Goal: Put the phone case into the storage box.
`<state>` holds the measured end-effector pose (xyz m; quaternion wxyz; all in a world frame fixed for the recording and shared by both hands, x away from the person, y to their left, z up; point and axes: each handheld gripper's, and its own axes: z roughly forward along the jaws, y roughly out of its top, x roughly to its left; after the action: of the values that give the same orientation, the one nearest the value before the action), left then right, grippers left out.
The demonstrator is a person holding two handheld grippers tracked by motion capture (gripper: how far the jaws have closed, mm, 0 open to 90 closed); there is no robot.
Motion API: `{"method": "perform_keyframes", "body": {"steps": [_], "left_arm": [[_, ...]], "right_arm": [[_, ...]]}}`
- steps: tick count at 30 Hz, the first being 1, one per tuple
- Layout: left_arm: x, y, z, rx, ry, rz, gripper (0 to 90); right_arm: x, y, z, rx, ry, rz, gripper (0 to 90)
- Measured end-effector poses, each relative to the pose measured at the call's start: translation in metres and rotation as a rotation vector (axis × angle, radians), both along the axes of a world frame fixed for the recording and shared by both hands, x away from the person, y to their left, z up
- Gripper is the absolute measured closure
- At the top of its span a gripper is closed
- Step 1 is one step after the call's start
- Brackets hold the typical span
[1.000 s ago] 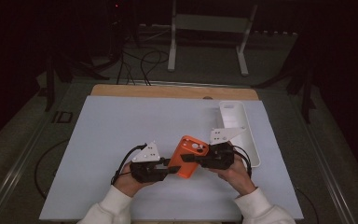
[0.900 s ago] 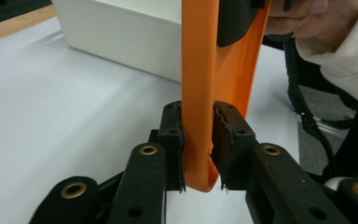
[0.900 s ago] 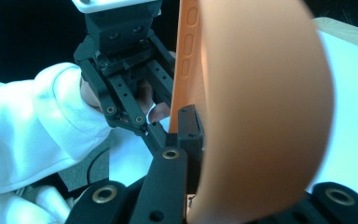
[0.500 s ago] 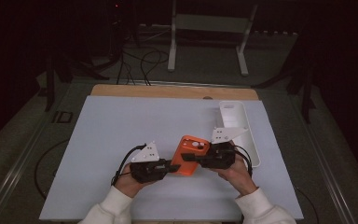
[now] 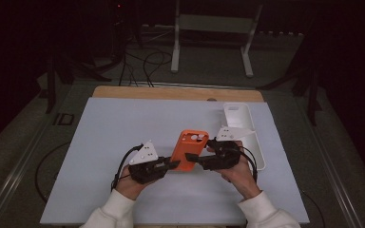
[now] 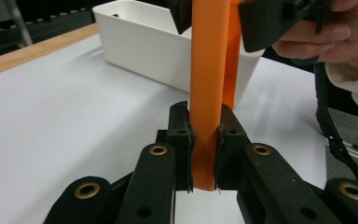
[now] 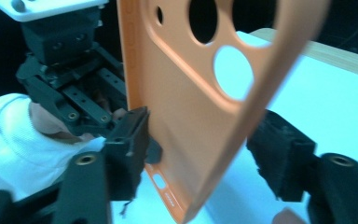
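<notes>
Left gripper [image 6: 204,154] clamps the orange phone case [image 5: 188,149] — right gripper [image 7: 205,154] has just been opening, pads off it — beside the white tray [image 5: 259,152].

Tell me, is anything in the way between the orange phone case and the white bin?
Nothing visible is. The orange phone case is pinched by the left tool, with the right tool loose around it, its jaws just opened. The white bin sits close behind the right tool, with only bare table around.

The right claw [image 7: 200,154] has just opened around the orange phone case [image 7: 200,107].
</notes>
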<state>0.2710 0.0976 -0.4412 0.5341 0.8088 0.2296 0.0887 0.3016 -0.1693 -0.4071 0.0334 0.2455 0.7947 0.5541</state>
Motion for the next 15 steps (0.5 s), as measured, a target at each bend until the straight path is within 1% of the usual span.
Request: {"method": "perform_keyframes", "body": {"steps": [1, 2, 3, 5, 9, 15], "left_arm": [[0.0, 0.0, 0.0, 0.0, 0.0, 0.0, 80.8], [-0.0001, 0.0004, 0.0002, 0.0, -0.001, 0.014, 80.7], [-0.0001, 0.0004, 0.0002, 0.0, -0.001, 0.014, 80.8], [0.0, 0.0003, 0.0002, 0.011, -0.005, 0.025, 80.8], [0.0001, -0.0004, -0.0001, 0.013, -0.005, 0.036, 80.7], [0.0002, -0.0002, 0.0002, 0.02, -0.007, 0.057, 80.7]], "right_arm": [[0.0, 0.0, 0.0, 0.0, 0.0, 0.0, 36.7], [-0.0001, -0.0013, 0.0003, 0.006, -0.001, -0.015, 34.6], [-0.0004, -0.0016, 0.0007, 0.005, -0.005, -0.022, 34.0], [-0.0013, -0.0021, 0.0015, 0.011, -0.002, -0.028, 31.6], [-0.0027, -0.002, 0.0018, 0.002, -0.012, -0.049, 26.5], [-0.0039, -0.0022, 0.0018, 0.003, -0.005, -0.063, 23.0]]}}
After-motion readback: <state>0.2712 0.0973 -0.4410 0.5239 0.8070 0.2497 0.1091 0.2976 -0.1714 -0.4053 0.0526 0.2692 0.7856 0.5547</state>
